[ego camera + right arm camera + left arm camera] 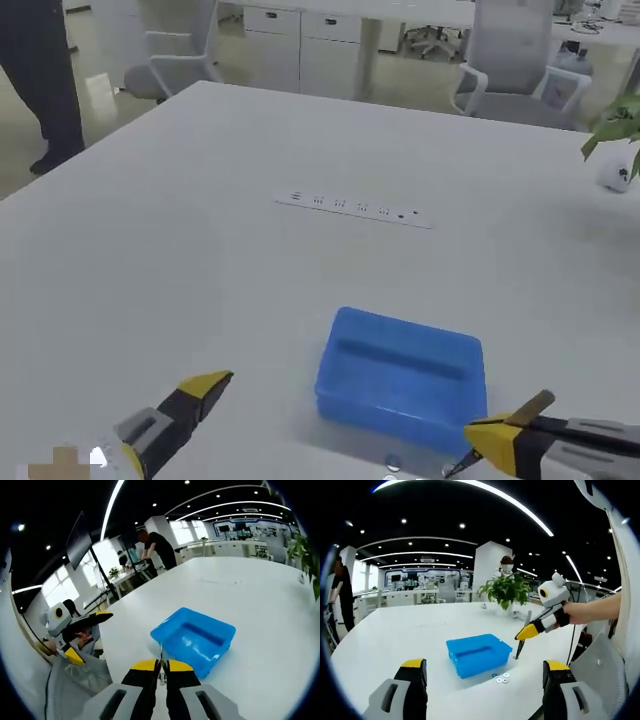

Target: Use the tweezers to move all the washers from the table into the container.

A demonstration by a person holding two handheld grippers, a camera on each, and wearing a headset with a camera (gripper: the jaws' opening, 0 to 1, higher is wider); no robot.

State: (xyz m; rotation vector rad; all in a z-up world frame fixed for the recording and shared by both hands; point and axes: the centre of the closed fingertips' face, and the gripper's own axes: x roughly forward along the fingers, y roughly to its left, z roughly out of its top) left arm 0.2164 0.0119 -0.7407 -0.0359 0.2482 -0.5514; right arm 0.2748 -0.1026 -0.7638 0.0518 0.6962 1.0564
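A blue rectangular container (402, 378) sits on the white table (200, 250) near its front edge. Small metal washers (501, 679) lie on the table just in front of the container, seen as a small glint (392, 463) in the head view. My right gripper (492, 432) is shut on thin tweezers (458, 462), whose tip points down at the table beside the washers. In the right gripper view the tweezers (161, 666) stand between the closed jaws, in front of the container (195, 640). My left gripper (175, 415) hovers left of the container with its jaws wide open and nothing between them.
A white power strip (352, 208) lies across the table's middle. A potted plant (615, 125) stands at the far right. Office chairs (510, 60) and a standing person (40, 80) are beyond the table's far edges.
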